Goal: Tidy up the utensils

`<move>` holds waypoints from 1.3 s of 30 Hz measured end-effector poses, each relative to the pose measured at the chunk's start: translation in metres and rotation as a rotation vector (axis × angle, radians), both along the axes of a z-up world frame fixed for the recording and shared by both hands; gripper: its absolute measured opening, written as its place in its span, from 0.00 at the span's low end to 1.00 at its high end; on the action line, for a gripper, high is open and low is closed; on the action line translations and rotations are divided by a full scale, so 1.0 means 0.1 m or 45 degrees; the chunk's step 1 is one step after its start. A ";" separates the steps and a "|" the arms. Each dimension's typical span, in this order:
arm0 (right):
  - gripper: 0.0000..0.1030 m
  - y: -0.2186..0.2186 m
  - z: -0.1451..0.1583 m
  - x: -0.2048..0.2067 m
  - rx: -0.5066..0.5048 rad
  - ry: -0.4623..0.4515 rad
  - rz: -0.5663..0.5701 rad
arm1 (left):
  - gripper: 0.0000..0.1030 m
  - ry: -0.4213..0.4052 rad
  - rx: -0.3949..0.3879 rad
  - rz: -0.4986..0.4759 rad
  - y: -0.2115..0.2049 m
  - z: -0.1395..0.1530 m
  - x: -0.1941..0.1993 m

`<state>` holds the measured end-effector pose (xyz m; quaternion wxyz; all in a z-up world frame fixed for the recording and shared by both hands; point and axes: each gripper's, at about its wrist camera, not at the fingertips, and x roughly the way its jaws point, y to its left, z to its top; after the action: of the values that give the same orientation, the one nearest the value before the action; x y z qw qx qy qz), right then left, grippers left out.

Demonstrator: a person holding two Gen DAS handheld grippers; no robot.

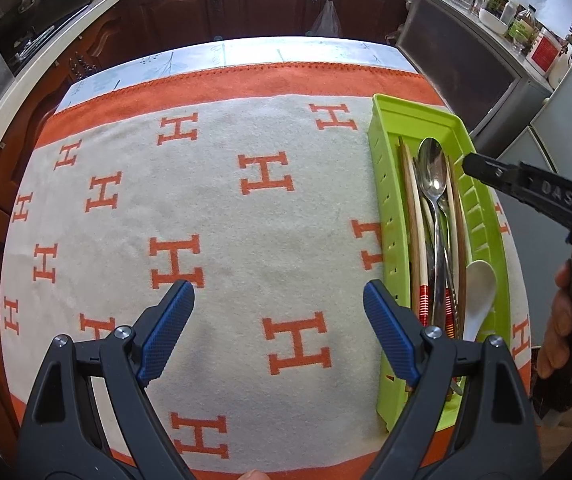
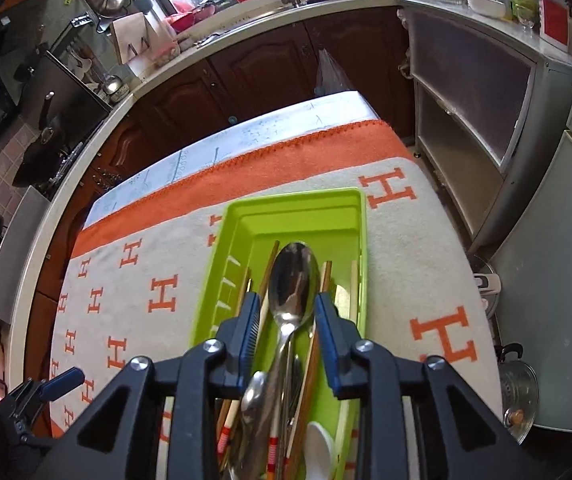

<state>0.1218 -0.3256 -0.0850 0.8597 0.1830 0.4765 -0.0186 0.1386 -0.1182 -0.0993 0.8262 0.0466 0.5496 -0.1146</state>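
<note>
One H-patterned orange blanket [image 1: 222, 208] over table, perhaps kitchen cabinets [image 1: 270, 0] behind.

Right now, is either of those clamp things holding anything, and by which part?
No. The left gripper is open over bare cloth. The right gripper is open around the metal spoon in the green tray, not touching it.

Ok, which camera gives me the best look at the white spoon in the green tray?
Left wrist view: the white spoon lies unobstructed at the near end of the green tray. The right wrist view catches only its bowl at the frame's bottom, behind the right gripper.
</note>
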 end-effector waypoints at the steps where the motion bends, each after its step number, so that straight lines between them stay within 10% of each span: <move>1: 0.28 0.01 0.02 -0.06 0.005 -0.005 -0.002 | 0.82 -0.006 -0.001 0.004 0.00 0.01 -0.01; 20: 0.28 0.60 0.15 -0.86 0.014 0.006 0.046 | 0.82 -0.160 0.053 0.064 0.32 0.32 -0.56; 39: 0.55 1.57 1.29 -1.51 -0.034 -0.324 0.176 | 0.83 -0.481 -0.013 0.249 1.16 1.49 -1.46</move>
<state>-0.0289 -0.1683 0.0445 0.9148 0.1391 0.3747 0.0578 -0.0071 -0.0019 0.0501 0.9219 0.0094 0.3865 -0.0260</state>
